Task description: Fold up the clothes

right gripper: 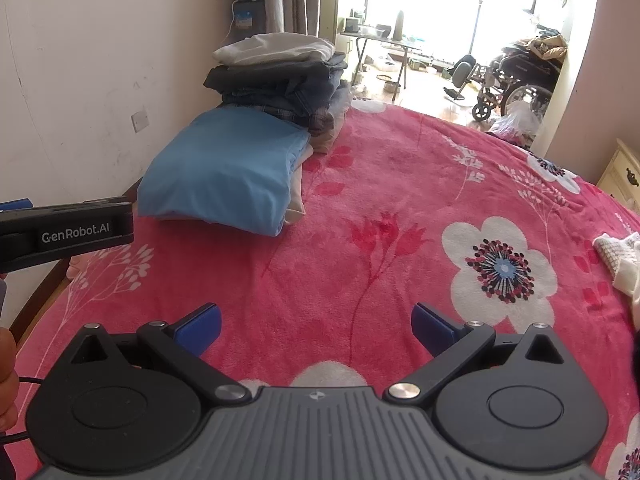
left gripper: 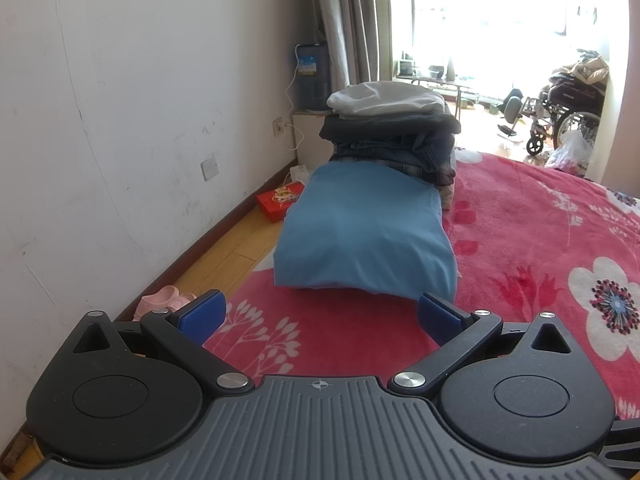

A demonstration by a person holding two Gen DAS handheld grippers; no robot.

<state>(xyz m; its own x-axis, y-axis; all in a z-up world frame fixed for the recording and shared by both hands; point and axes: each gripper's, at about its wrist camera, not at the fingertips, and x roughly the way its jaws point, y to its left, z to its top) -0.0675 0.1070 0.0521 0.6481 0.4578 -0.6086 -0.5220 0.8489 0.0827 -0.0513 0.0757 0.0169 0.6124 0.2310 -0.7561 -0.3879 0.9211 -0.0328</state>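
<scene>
Blue cloth, folded (left gripper: 366, 236), lies mid-frame in my left view, on the red flowered blanket (left gripper: 540, 216) at the bed's left edge. Behind it, touching, rises a stack (left gripper: 394, 128) of folded dark garments with a pale one on top. My left gripper (left gripper: 322, 314) is spread wide and empty, low over the blanket just short of the fold. My right gripper (right gripper: 316, 326) is equally wide, holding nothing. A cream knit (right gripper: 618, 256) shows at that view's right edge.

Setting: home bedroom.
Bed: pink floral blanket (right gripper: 400, 208), stacked folded clothes (right gripper: 280, 76).
Floor: pink slippers (left gripper: 164, 298).
Beyond doorway: wheelchair (right gripper: 516, 80), possibly a sunlit living room.
</scene>
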